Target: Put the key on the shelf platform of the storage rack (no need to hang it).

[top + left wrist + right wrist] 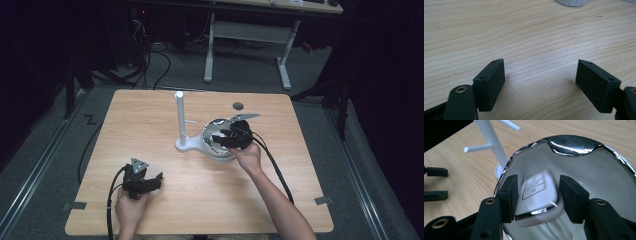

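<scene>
White and glossy, the key fob is probably sitting slick in the right tool, clenched across its flat sides, mid-frame.

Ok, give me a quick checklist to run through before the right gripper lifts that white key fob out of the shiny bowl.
1. Right gripper shut on the white key fob: ok, both pads sit against its sides.
2. Fob level in the grip: not ok, it sits tilted.
3. Jaws clear of the chrome bowl rim: cannot tell at the left jaw.
4. White peg stand apart from the bowl: not ok, its base sits right beside it.
5. Left gripper out of the way: ok, open over bare table.
</scene>
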Demonstrator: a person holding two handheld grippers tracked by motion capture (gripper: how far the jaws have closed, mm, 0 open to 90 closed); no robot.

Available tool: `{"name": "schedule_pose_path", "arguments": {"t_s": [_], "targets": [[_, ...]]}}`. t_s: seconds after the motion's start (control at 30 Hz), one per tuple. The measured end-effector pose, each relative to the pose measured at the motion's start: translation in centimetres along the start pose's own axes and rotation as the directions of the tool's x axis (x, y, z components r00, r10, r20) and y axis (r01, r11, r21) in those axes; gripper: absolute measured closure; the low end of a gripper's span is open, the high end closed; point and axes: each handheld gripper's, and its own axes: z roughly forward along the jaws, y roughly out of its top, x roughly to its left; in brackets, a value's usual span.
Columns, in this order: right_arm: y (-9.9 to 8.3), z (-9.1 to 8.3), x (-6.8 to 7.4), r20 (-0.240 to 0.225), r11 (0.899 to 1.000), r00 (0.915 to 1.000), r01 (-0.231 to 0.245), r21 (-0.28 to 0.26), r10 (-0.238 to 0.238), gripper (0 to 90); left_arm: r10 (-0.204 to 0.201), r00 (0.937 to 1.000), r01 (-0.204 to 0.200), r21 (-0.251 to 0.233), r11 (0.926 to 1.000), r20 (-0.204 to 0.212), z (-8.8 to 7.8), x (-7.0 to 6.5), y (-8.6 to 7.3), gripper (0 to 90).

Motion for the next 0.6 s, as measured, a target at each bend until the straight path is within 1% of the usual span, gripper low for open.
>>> {"name": "schedule_pose_path", "arguments": {"t_s": [0.03,0.13,0.33,0.57,0.6], "targets": [[0.0,-0.1,0.0,-0.002,1.0,1.0,-0.008,0.002,0.008,50.8,0.0,1.0,0.0,0.0,1.0,0.0,0.0,0.0,0.0,23.8],[0.0,-0.2,0.0,0.004,1.0,0.9999,-0.011,0.002,0.011,50.6,-0.001,1.0,0.001,0.0,1.0,0.0,0.0,0.0,0.0,23.8],[0.0,-1.0,-0.2,0.016,1.0,0.9999,0.003,-0.007,-0.003,49.9,-0.001,1.0,0.001,0.0,1.0,0.0,0.0,0.0,0.0,23.9],[0.1,-2.2,-0.5,0.048,0.999,0.9987,0.018,-0.03,-0.016,48.4,0.0,1.0,0.0,-0.001,1.0,-0.001,0.0,0.0,0.0,23.9],[0.1,-2.4,-0.5,0.051,0.999,0.9986,0.012,-0.032,-0.01,48.3,0.0,1.0,0.0,-0.002,1.0,-0.001,0.0,0.0,0.0,23.9]]}}
